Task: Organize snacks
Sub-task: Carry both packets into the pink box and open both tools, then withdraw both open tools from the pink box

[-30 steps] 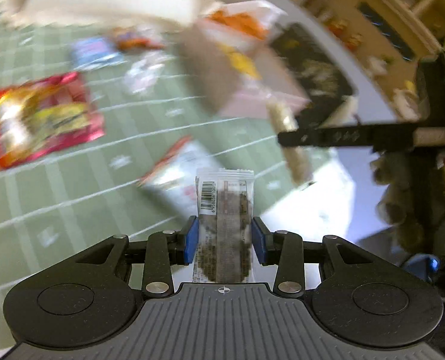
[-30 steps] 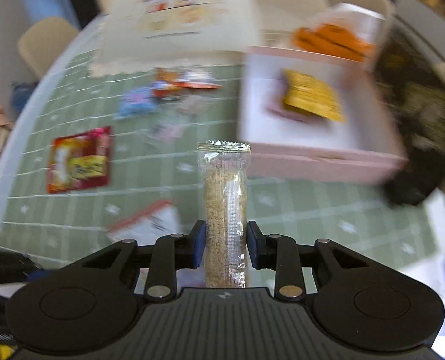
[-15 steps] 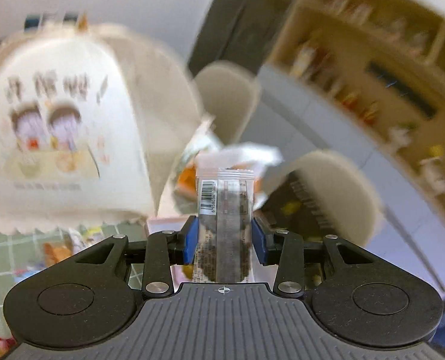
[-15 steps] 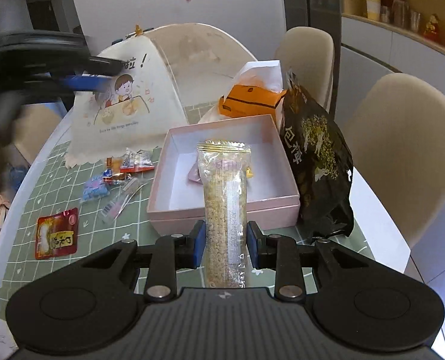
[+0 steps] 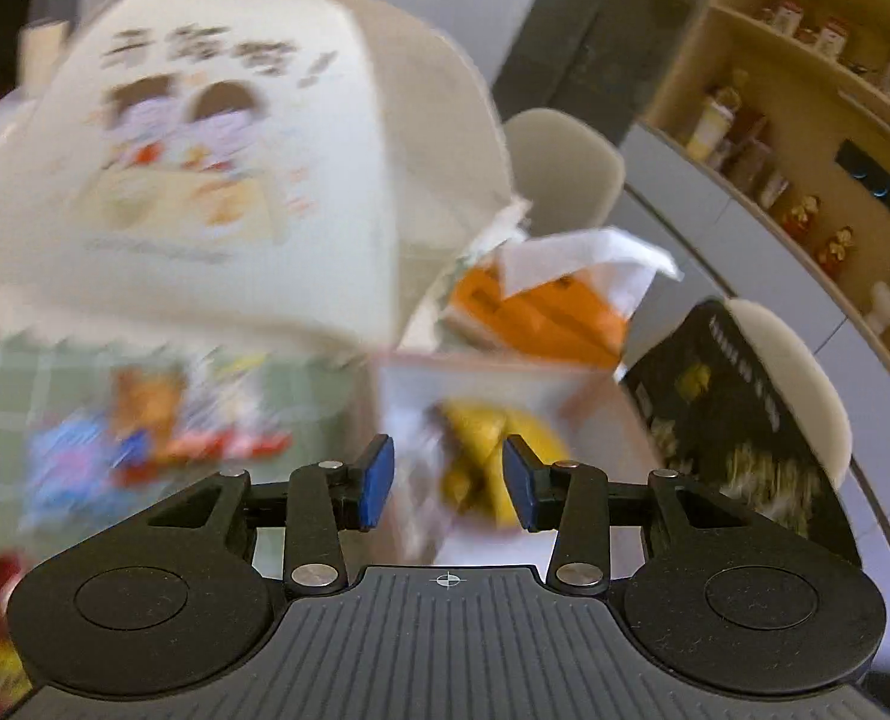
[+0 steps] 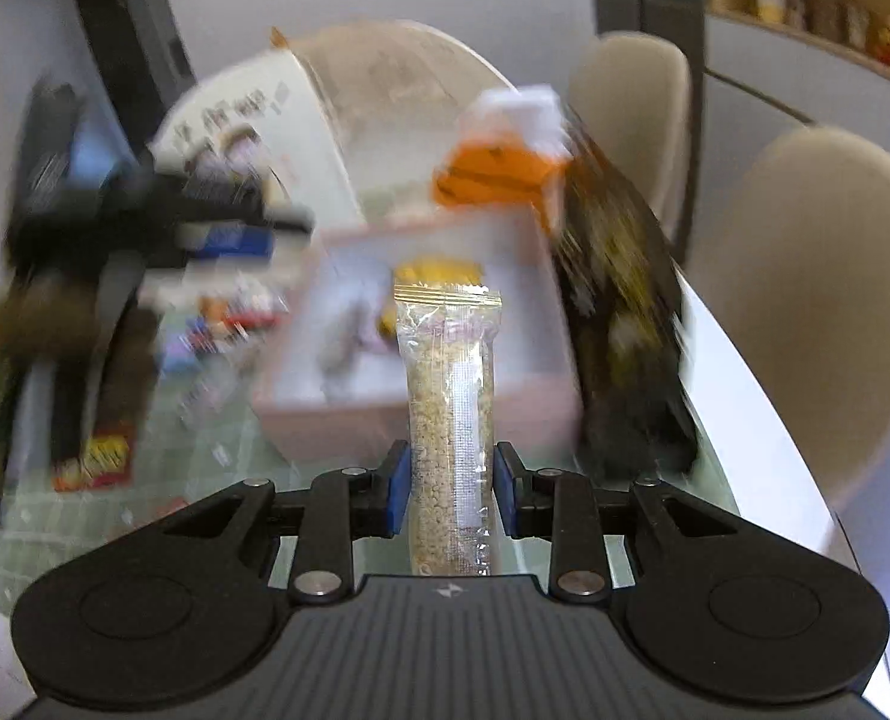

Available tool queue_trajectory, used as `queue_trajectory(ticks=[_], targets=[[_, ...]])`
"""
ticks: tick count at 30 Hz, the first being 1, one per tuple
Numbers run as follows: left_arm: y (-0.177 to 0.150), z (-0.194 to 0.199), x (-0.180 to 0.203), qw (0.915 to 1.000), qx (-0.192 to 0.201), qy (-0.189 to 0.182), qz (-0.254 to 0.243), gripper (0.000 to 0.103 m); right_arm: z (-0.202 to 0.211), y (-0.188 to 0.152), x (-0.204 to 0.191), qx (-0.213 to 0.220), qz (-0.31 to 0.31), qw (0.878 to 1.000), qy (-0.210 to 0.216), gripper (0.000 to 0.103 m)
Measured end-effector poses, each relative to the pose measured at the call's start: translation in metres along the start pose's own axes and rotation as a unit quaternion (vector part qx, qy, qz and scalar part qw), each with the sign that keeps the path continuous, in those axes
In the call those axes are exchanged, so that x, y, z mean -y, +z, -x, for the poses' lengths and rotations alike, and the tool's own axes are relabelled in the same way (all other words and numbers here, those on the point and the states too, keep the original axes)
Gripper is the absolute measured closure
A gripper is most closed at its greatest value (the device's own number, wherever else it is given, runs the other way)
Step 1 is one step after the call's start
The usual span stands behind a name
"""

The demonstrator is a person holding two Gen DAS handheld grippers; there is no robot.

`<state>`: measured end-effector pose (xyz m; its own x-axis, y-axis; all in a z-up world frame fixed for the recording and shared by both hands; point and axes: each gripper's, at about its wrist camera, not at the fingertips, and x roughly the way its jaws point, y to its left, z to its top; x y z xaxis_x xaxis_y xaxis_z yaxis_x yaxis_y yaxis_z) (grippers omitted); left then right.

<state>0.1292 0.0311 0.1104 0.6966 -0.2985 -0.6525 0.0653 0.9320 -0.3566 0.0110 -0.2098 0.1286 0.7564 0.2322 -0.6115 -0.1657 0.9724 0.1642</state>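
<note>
My left gripper (image 5: 448, 483) is open and empty, above the near left part of the pink box (image 5: 595, 384). A yellow packet (image 5: 493, 450) lies in the box below it. In the right wrist view the left gripper (image 6: 228, 237) hangs blurred by the box's left side. My right gripper (image 6: 452, 489) is shut on a clear packet of pale grain bar (image 6: 449, 420), held upright in front of the pink box (image 6: 420, 414). A grey blurred packet (image 6: 348, 348) lies in the box.
A white mesh food cover (image 5: 204, 168) stands at the back left. An orange package (image 6: 493, 174) and a black bag (image 6: 625, 312) stand behind and right of the box. Small snacks (image 5: 144, 444) and a red packet (image 6: 93, 456) lie on the green cloth. Chairs stand behind.
My left gripper has opened and the dark bar it held is gone from its jaws. It has tilted down over the box. The right gripper still holds the grain bar.
</note>
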Motion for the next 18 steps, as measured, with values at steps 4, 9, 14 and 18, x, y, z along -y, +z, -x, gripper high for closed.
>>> queue_trajectory(ticks=[4,9,14,18], targets=[[-0.04,0.03,-0.019,0.9982,-0.044,0.041,0.001,0.059,-0.035,0.05,-0.02,0.018,0.004,0.999,0.047,0.074],[-0.07,0.066,-0.041,0.9937,-0.066,0.09,-0.008,0.059,-0.133,0.096,-0.03,-0.07,-0.049,0.994,0.072,0.074],[-0.069,0.101,-0.054,0.9936,-0.046,0.103,0.005,0.059,-0.195,0.093,-0.044,-0.134,-0.03,0.99,0.003,0.061],[-0.068,0.114,-0.066,0.9941,-0.038,0.098,0.025,0.059,-0.187,0.088,-0.051,-0.127,-0.032,0.991,-0.014,0.045]])
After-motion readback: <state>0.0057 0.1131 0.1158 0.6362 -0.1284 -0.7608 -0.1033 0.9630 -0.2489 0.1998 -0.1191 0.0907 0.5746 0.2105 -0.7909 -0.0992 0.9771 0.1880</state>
